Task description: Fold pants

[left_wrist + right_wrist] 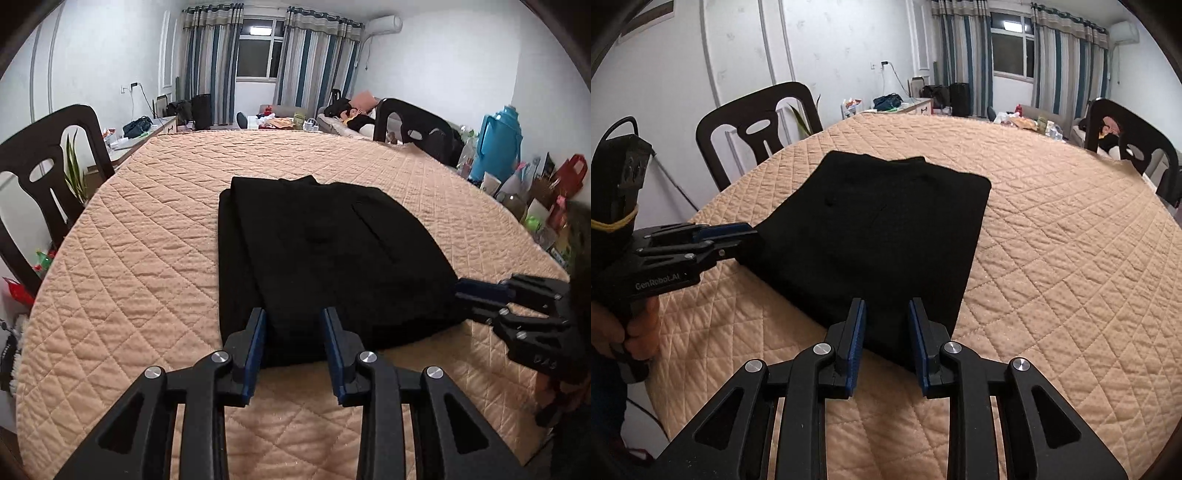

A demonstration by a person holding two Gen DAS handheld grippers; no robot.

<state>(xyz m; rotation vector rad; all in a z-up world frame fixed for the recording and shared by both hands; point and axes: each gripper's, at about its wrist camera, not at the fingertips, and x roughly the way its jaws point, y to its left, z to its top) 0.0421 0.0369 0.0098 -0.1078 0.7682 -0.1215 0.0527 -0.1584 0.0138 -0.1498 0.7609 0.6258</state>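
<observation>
Black pants (pixel 325 251) lie folded in a flat rectangle on the round table's peach quilted cover (pixel 147 236). My left gripper (pixel 293 314) is open, its blue-padded fingers over the near edge of the pants, holding nothing. In the right wrist view the pants (pixel 886 229) lie ahead, and my right gripper (pixel 886 304) is open at their near corner. The right gripper also shows in the left wrist view (pixel 460 291) at the pants' right edge. The left gripper shows in the right wrist view (pixel 753 234) at the pants' left corner.
Dark chairs stand round the table: one on the left (pixel 48 162), one at the far right (pixel 413 129). A blue thermos (pixel 498 144) and bags crowd the right side. A sofa (pixel 343 122) and curtained window lie beyond.
</observation>
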